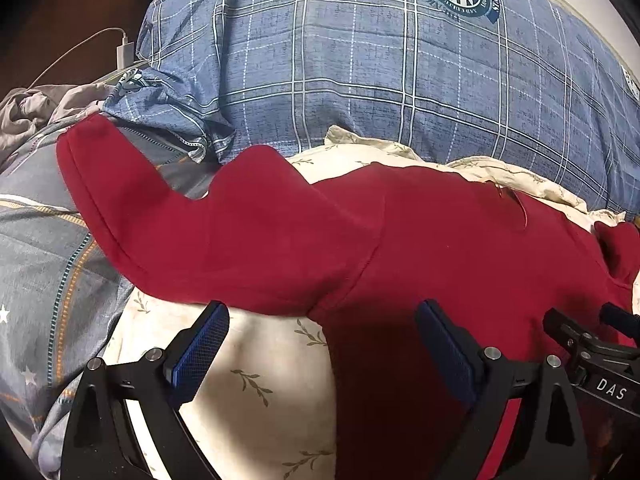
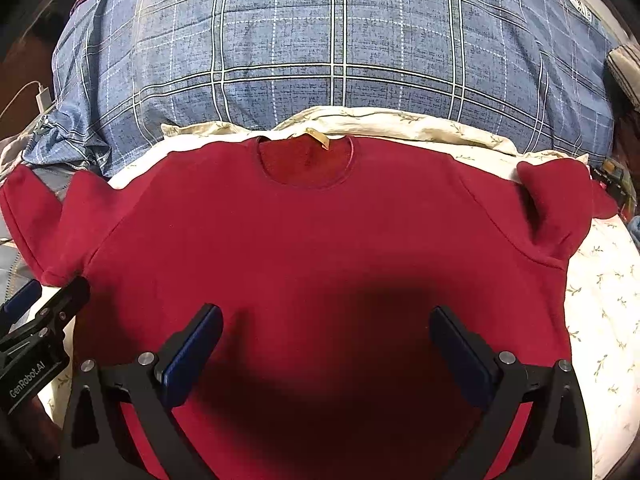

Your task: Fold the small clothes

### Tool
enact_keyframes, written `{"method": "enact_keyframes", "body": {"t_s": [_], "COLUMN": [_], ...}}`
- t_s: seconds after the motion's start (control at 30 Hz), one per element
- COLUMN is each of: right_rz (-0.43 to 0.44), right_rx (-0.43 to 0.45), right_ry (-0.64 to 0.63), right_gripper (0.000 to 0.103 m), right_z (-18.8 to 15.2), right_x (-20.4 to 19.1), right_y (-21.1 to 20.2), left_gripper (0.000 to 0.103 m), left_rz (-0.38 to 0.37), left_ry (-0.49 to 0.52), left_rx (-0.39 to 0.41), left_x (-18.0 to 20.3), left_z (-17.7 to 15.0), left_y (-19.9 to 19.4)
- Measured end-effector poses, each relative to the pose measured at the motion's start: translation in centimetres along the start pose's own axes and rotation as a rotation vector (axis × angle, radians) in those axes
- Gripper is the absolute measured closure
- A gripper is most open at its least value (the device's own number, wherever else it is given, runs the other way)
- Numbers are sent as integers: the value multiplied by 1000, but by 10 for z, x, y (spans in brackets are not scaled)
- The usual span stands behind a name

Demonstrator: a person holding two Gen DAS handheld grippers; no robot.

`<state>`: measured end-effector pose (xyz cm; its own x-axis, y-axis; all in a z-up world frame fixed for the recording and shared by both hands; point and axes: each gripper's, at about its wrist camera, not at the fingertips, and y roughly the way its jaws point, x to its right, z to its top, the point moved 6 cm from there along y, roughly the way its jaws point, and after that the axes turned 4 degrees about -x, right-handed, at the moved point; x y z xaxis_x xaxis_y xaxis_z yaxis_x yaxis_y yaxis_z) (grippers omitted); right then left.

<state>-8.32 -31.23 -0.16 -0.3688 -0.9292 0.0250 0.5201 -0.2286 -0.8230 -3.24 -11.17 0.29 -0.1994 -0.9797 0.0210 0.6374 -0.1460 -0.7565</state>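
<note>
Red sweater [image 2: 304,240] lies flat, front up, neck hole w/ tan label [image 2: 319,137] at far side, on cream leaf-print sheet [image 2: 600,300]. Both sleeves bunched up at shoulders. Blue plaid duvet [image 2: 332,48] just behind collar. R gripper [image 2: 326,332] over sweater body, fingers wide apart, holding nothing. L gripper [image 1: 322,328] at L sleeve/hem edge, fingers apart, empty. White charger + cable [image 1: 123,50] far left.

Red sweater [image 2: 320,240] on leaf-print bedsheet [image 2: 600,300]

Red sweater [image 2: 304,240] lies flat on floral sheet [image 2: 600,300], right gripper [image 2: 326,336] jaws spread above it.
</note>
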Motion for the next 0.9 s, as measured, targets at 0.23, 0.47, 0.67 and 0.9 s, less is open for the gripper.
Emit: {"method": "enact_keyframes", "body": {"t_s": [0.23,0.47,0.67,0.9], "right_rz": [11,3,-6,-36], "right_rx": [-9,4,29,20], "right_ry": [3,2,10,0], "right_gripper": [0,0,0,0], "right_z": [-1,1,1,-1], "right_x": [1,1,8,6], "right_y": [1,5,14,22], "left_gripper": [8,8,8,8], "left_rz": [11,11,14,22], "left_ry": [14,14,19,35], "left_rx": [-7,-7,-11,-24], "left_x": [3,3,4,7], "left_z": [-2,-1,-2,-3], "left_y": [3,3,5,9]}}
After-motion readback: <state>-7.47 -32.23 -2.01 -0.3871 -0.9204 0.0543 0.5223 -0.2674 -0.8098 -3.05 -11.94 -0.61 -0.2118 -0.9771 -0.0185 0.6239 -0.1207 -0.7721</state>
